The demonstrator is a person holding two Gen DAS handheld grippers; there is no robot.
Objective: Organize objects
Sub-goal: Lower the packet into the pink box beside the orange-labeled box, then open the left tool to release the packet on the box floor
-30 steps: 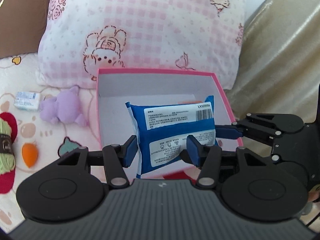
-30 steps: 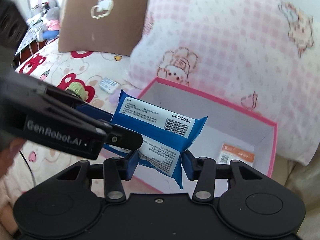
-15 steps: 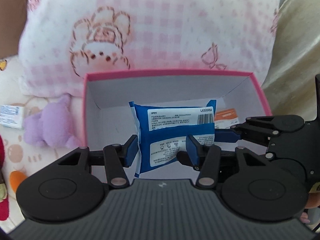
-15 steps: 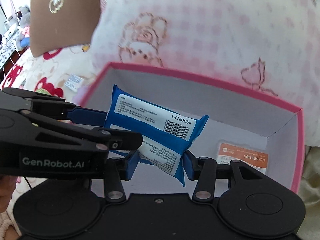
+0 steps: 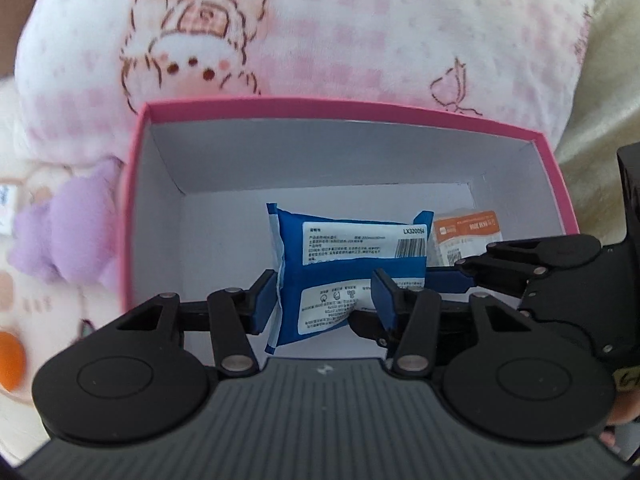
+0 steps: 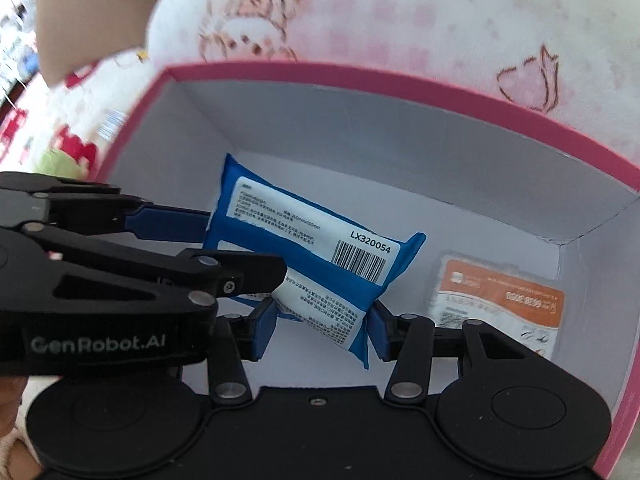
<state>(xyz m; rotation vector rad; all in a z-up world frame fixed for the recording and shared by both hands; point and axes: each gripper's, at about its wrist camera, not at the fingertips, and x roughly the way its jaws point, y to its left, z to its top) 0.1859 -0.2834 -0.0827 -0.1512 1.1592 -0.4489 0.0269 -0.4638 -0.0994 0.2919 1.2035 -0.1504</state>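
Note:
A blue wipes packet [image 5: 352, 268] with white labels is held by both grippers inside the pink box [image 5: 136, 184]. My left gripper [image 5: 326, 300] is shut on the packet's lower left part. My right gripper [image 6: 322, 332] is shut on the packet [image 6: 312, 256] at its lower right end. In the left wrist view the right gripper's fingers [image 5: 444, 280] come in from the right behind the packet. In the right wrist view the left gripper's fingers [image 6: 168, 220] come in from the left. An orange and white sachet [image 6: 500, 300] lies flat on the box floor at the right, also seen in the left wrist view [image 5: 466, 232].
A pink checked pillow [image 5: 320, 28] with a bear print leans behind the box. A purple plush toy [image 5: 68, 232] sits left of the box on the patterned bedsheet, with an orange toy [image 5: 10, 360] nearer. A brown cushion [image 6: 92, 12] is at the far left.
Both grippers have carried the blue packet forward and down, from above the box's near edge into the box. The box and pillow now look much closer.

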